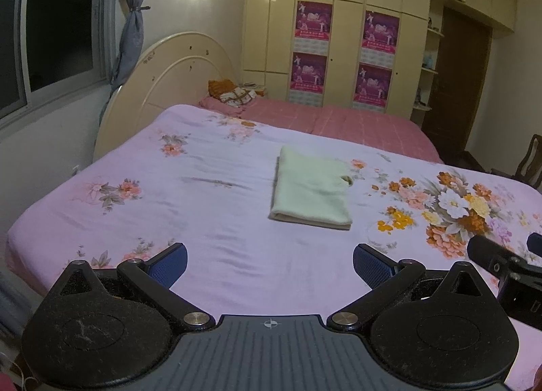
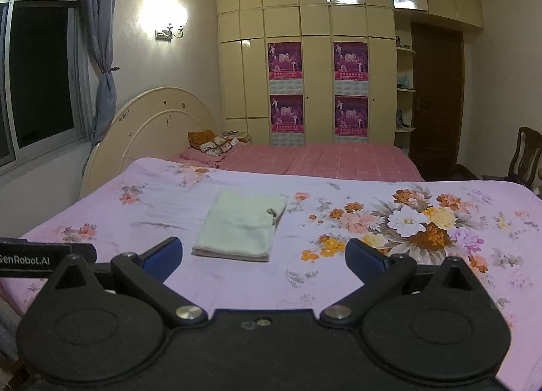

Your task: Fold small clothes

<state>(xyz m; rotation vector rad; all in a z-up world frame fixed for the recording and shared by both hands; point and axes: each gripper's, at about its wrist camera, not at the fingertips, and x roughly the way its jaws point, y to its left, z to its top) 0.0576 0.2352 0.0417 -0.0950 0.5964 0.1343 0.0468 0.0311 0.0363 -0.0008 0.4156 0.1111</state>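
A pale green garment [image 1: 310,189] lies folded into a neat rectangle on the lilac floral bedsheet [image 1: 203,194]. It also shows in the right wrist view [image 2: 242,225]. My left gripper [image 1: 270,264] is open and empty, held above the sheet in front of the garment, apart from it. My right gripper [image 2: 263,259] is open and empty, also short of the garment's near edge. The right gripper's body shows at the right edge of the left wrist view [image 1: 508,262].
A pink checked blanket [image 1: 338,120] and a patterned pillow [image 1: 233,94] lie at the far side of the bed by the cream headboard [image 1: 176,79]. A wardrobe [image 1: 338,35], a brown door [image 1: 454,86] and a wooden chair [image 2: 525,157] stand beyond.
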